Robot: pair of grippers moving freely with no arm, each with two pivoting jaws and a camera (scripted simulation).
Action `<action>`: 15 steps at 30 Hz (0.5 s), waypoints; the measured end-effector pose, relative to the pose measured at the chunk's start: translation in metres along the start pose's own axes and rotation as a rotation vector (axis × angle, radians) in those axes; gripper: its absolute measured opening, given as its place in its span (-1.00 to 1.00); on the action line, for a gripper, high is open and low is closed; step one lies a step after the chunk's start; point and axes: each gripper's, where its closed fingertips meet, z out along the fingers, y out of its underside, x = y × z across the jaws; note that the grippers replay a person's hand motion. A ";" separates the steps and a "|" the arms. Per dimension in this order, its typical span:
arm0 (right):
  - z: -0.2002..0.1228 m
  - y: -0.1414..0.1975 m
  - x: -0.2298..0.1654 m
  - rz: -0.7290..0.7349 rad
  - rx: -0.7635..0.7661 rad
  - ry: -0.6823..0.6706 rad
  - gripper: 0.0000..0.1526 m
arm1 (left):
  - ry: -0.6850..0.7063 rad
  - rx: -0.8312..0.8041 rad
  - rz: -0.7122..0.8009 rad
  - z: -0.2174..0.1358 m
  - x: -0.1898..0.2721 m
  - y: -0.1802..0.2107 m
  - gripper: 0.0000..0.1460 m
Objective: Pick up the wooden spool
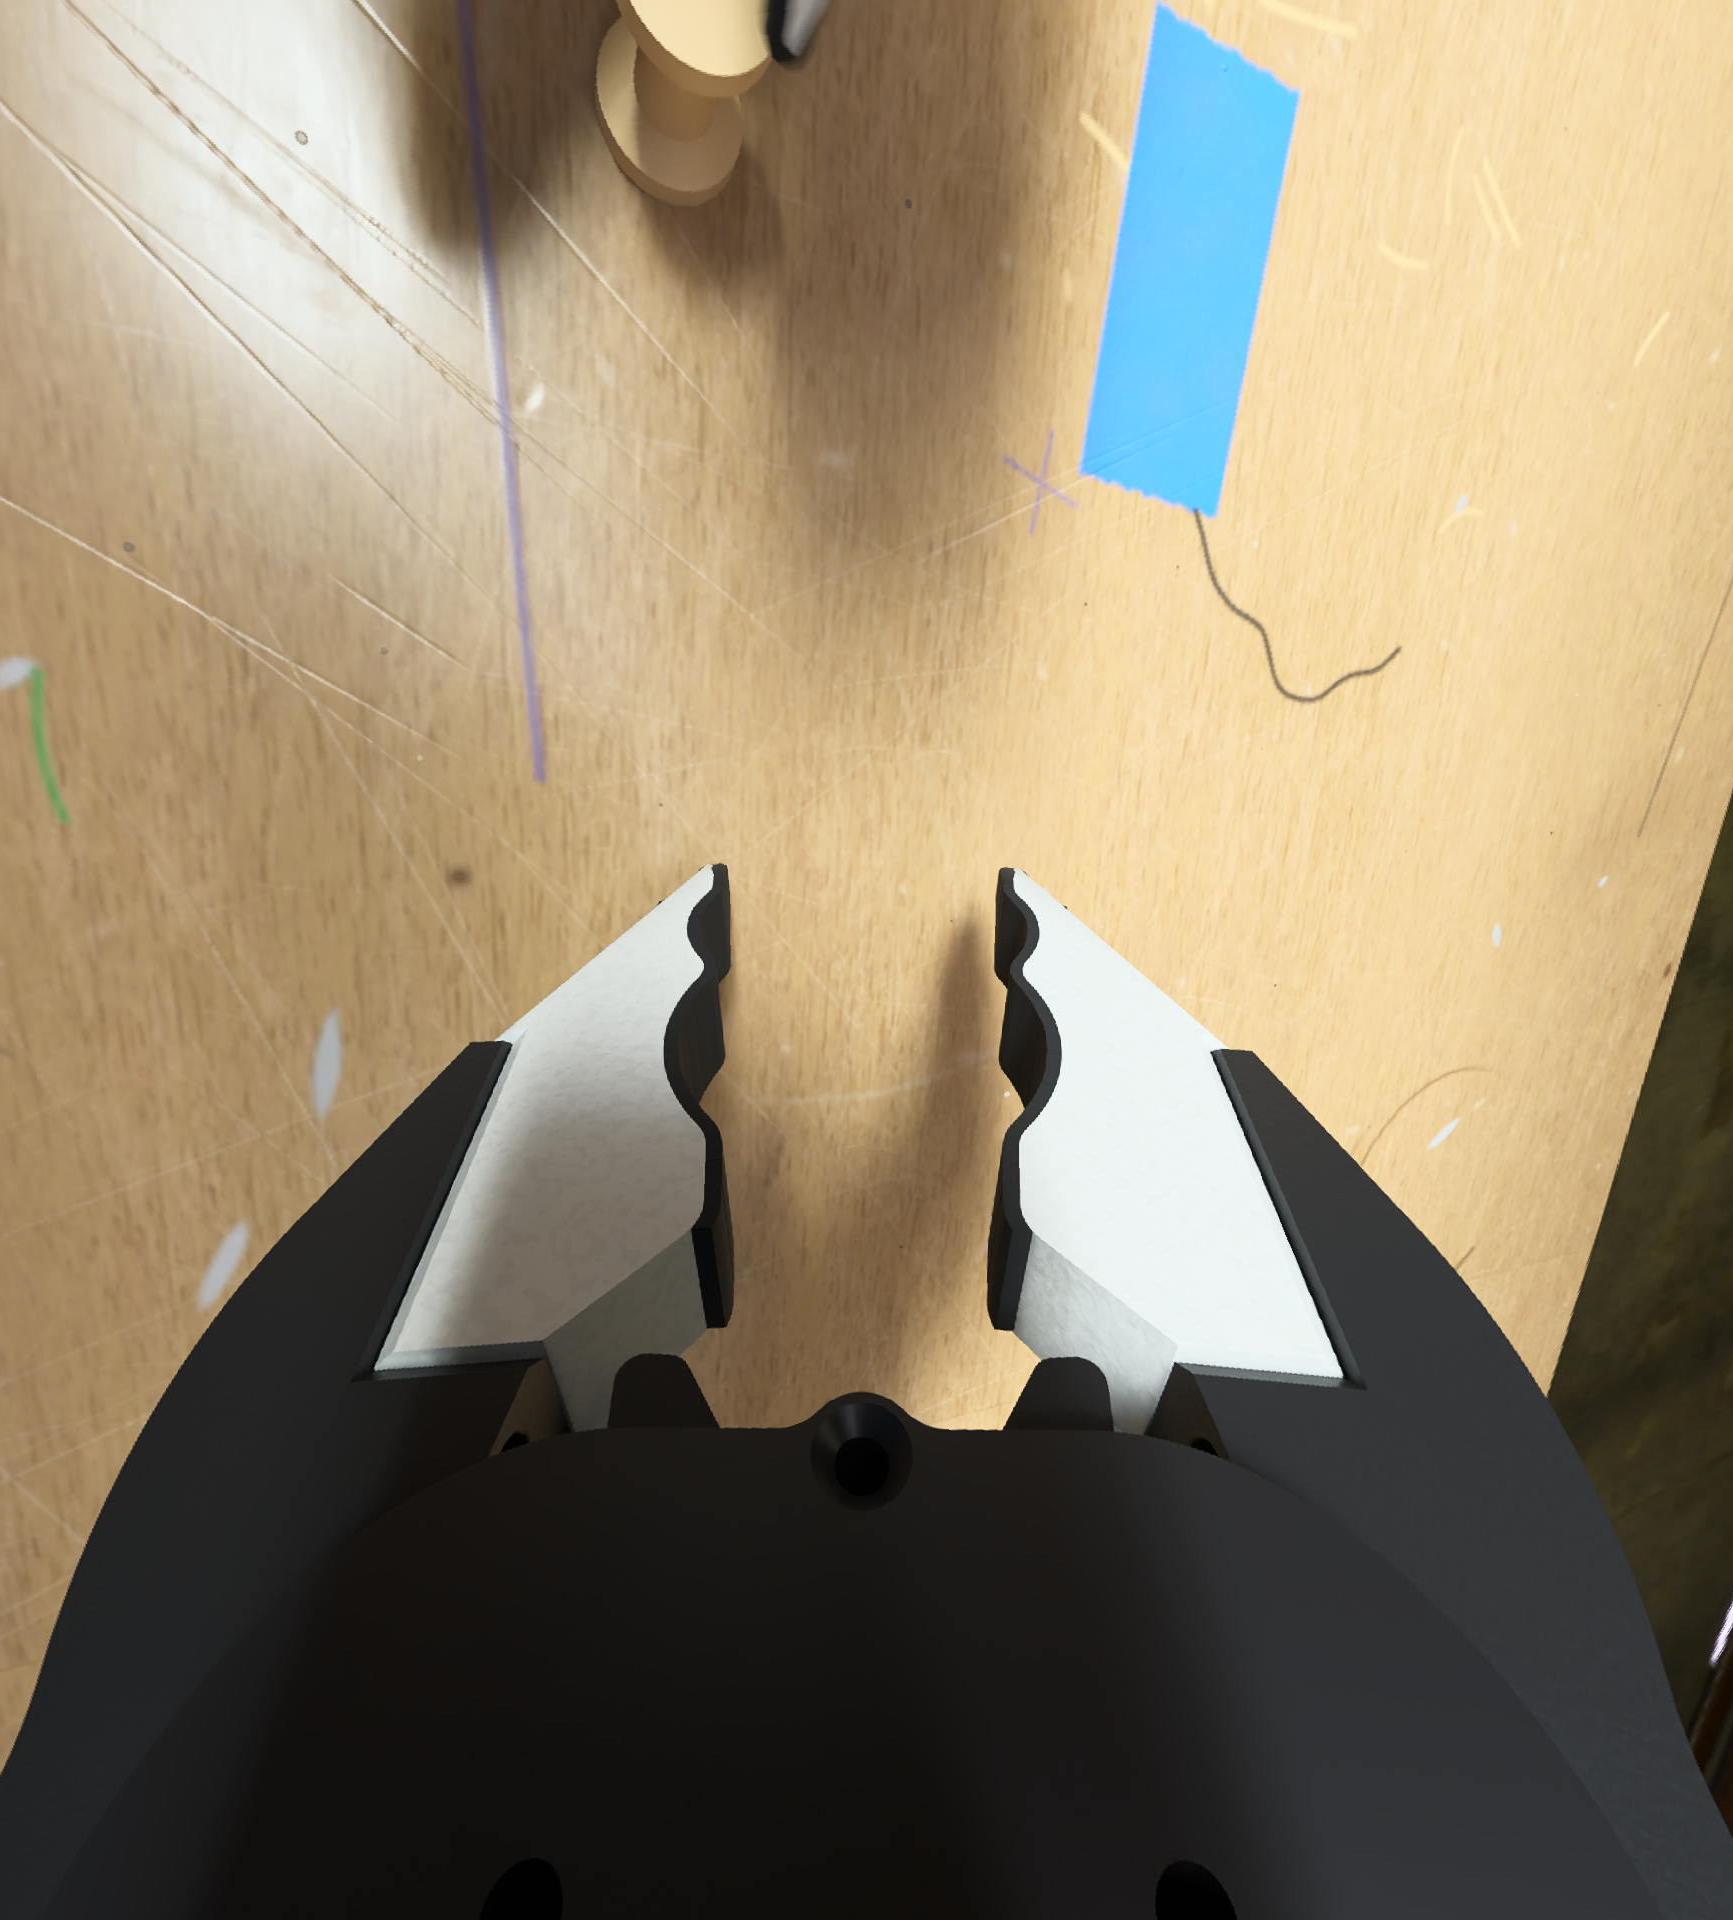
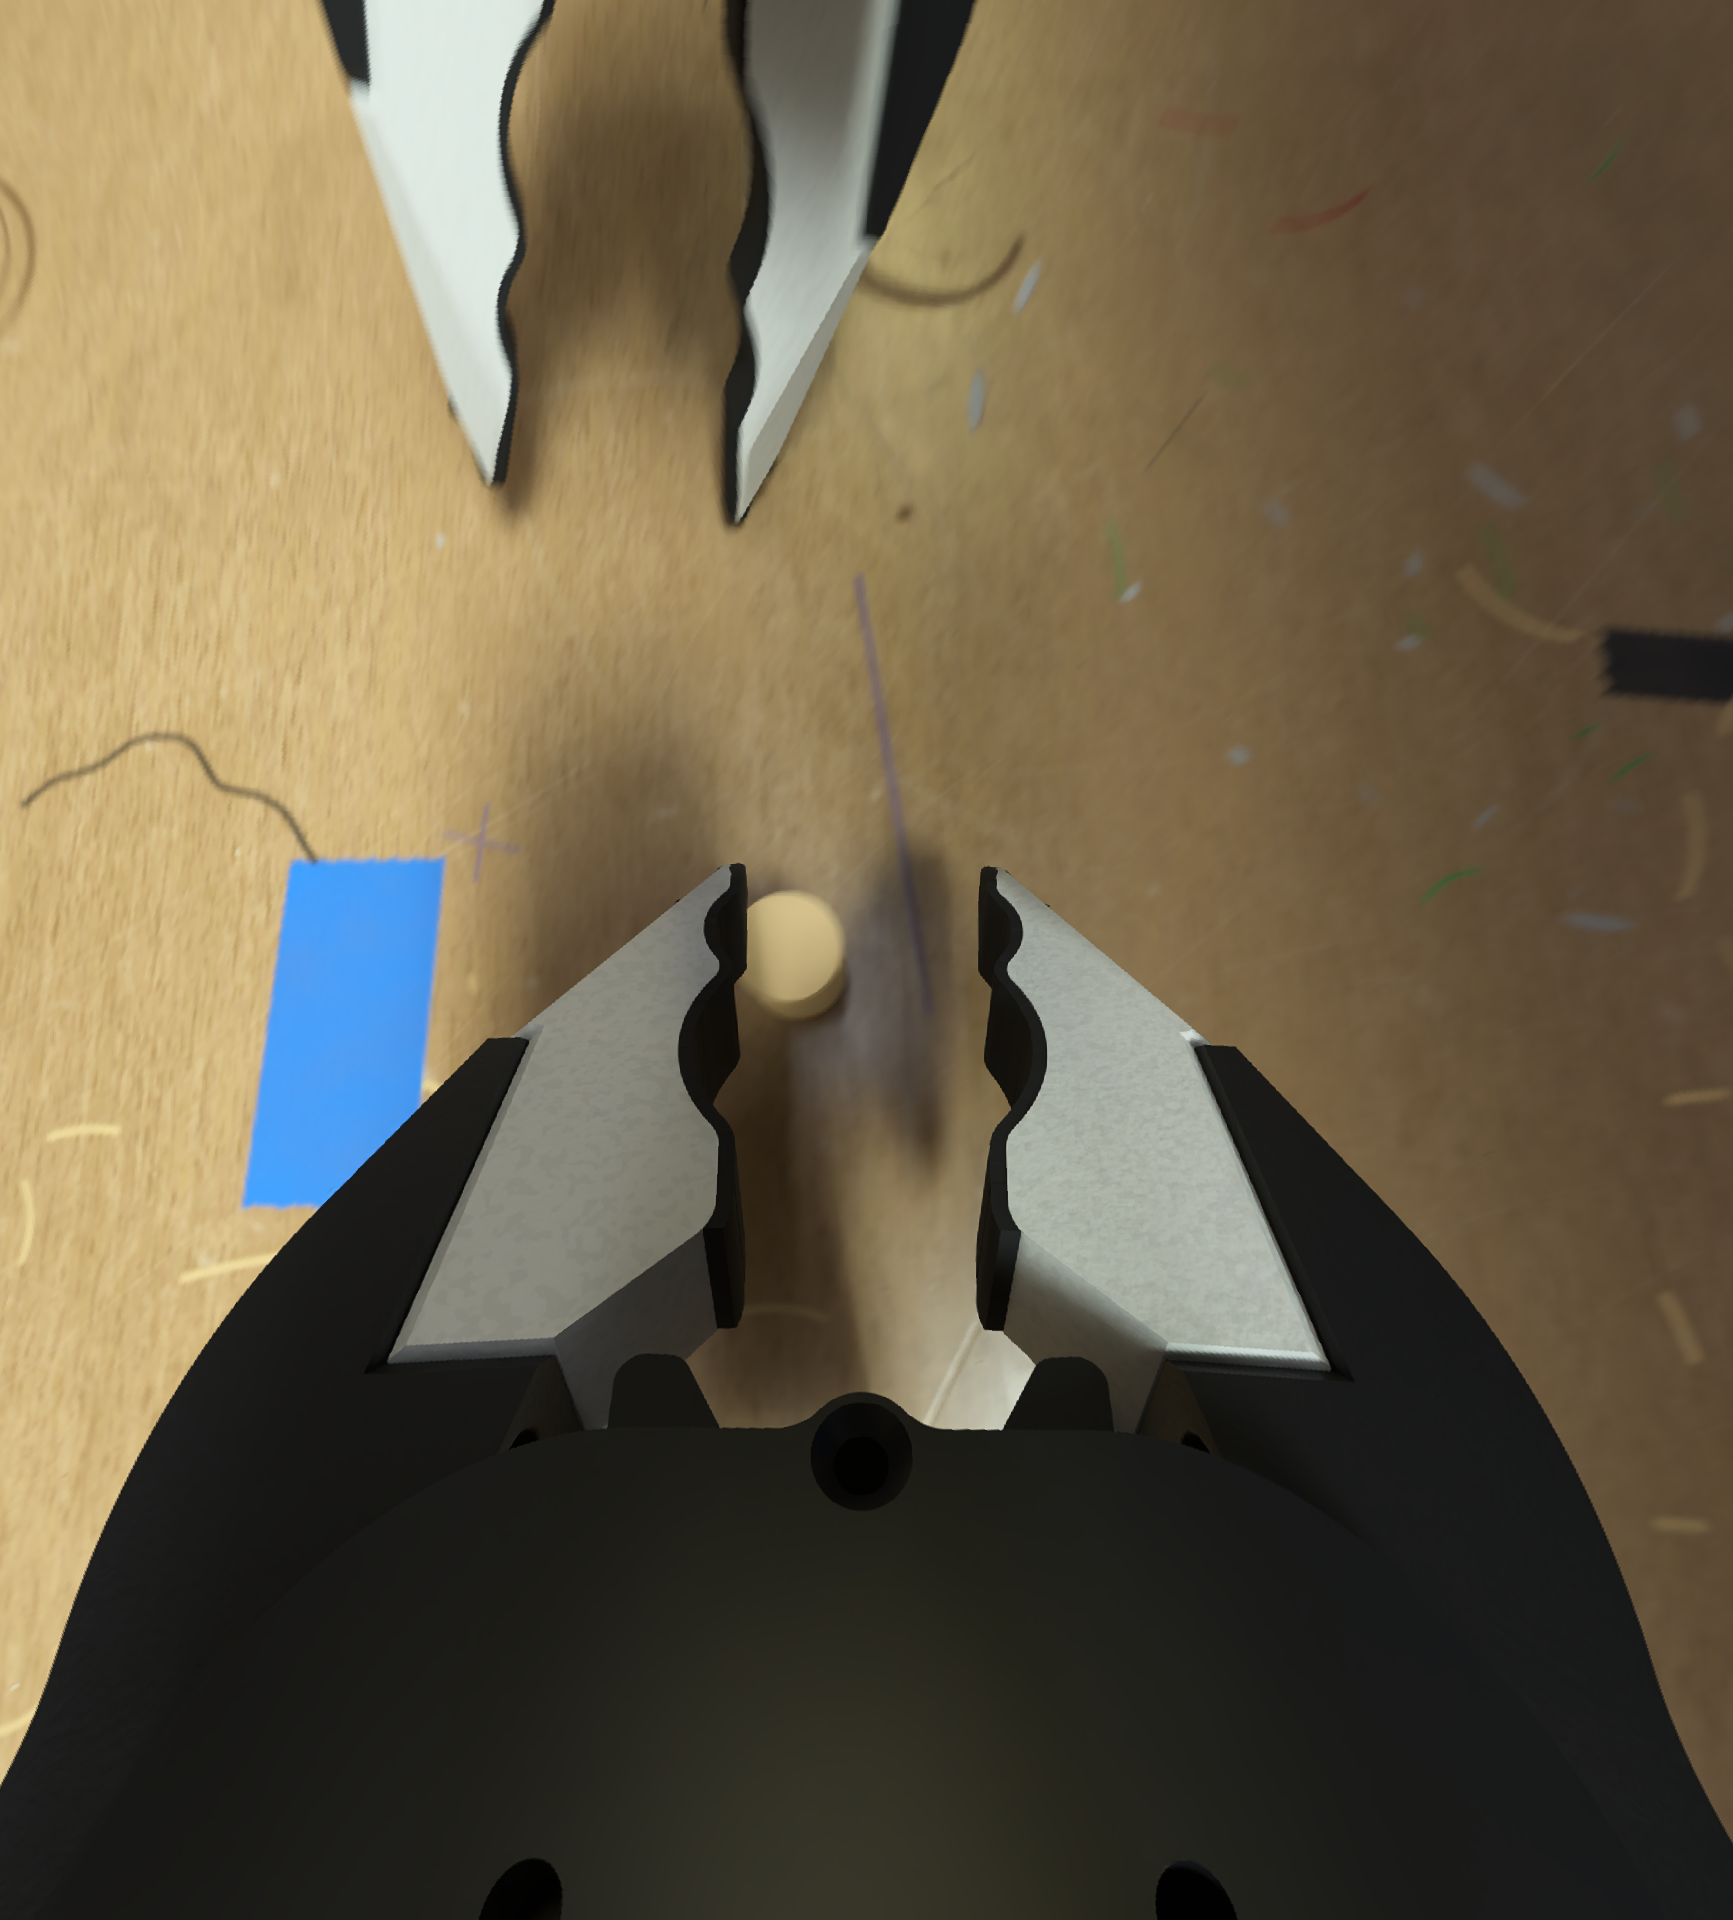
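The wooden spool is pale and stands upright on the scratched wooden table, at the top edge of the left wrist view. My left gripper is open and empty, well short of the spool. In the right wrist view I see the spool from above, between the fingers of my open right gripper and close to the left finger. One right fingertip shows beside the spool's top flange. The left gripper shows farther off, pointing toward me.
A blue strip of tape lies on the table to the right of the spool; it also shows in the right wrist view. A dark thread trails from it. A black tape piece lies at the right. The table edge runs along the right.
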 end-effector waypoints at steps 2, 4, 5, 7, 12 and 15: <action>0.006 0.014 -0.011 -0.001 -0.046 0.009 -0.42 | 0.001 -0.002 0.007 0.000 -0.001 -0.001 -0.30; 0.013 0.025 -0.013 -0.005 -0.094 0.039 -0.44 | 0.011 -0.010 0.010 0.000 -0.001 -0.001 -0.30; 0.016 0.029 -0.013 -0.001 -0.117 0.047 -0.49 | 0.018 -0.014 0.009 0.000 -0.001 -0.002 -0.31; 0.017 0.030 -0.016 0.007 -0.110 0.015 -0.70 | 0.046 -0.015 0.006 -0.001 0.001 -0.002 -0.31; 0.000 0.018 -0.009 0.045 0.008 0.046 -0.71 | 0.272 0.053 -0.003 -0.012 0.019 -0.017 -0.34; -0.016 0.016 0.001 0.074 0.060 0.125 -0.71 | 0.383 0.061 0.006 -0.017 0.017 -0.026 -0.38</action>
